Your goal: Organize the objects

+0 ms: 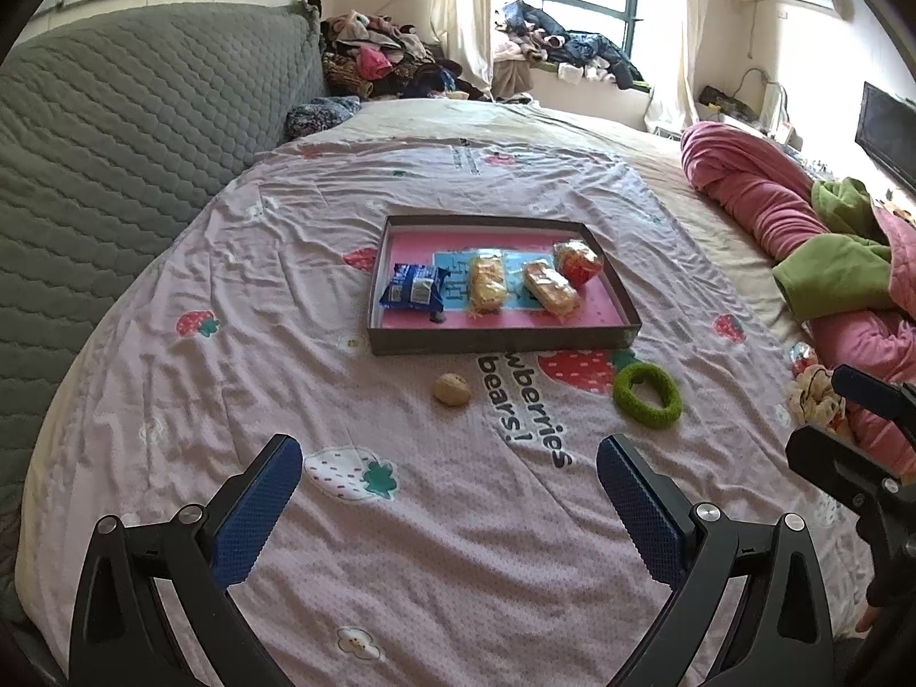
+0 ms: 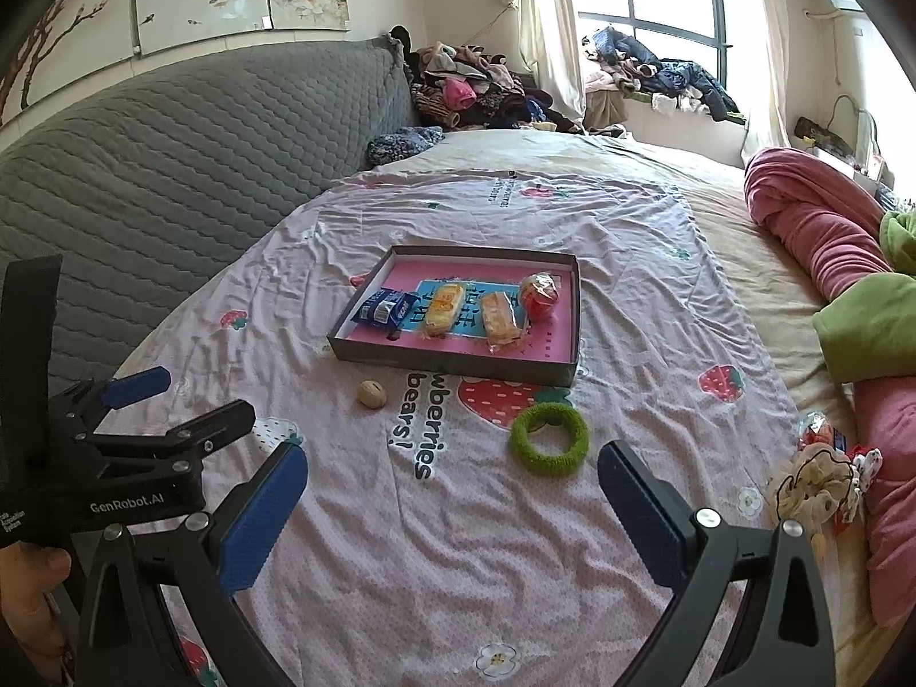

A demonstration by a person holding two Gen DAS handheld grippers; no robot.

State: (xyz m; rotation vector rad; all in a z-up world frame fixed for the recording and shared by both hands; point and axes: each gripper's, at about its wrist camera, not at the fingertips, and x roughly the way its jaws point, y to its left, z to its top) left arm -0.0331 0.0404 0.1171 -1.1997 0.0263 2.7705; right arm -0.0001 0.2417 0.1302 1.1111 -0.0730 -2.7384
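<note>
Left claw (image 1: 449,492) gaping wide over the sheet (image 1: 401,561), blue pads apart and nothing between them, and the right claw (image 2: 452,501) is spread just as wide and just as bare, its outer arms cut off by the bottom edge of its view. Just ahead on the sheet sits a small tan ball (image 1: 451,389), and to its right a fuzzy green ring (image 1: 647,396) lying flat, half over a printed strawberry. Off at the right edge there's a cream scrunchie (image 2: 813,486) beside some small bright wrappers too bunched up to read. Farther on, the shallow tray (image 1: 504,339), and in it, left to right, a blue packet (image 1: 413,286), two wrapped yellow cakes (image 1: 488,281) side by side, and a red-and-orange packet (image 1: 578,260) at the back right corner; the print under them is mostly covered. To the right a pink blanket (image 1: 750,183), and beyond, a heap of clothes (image 1: 378,57) against the window, washed out by glare.
</note>
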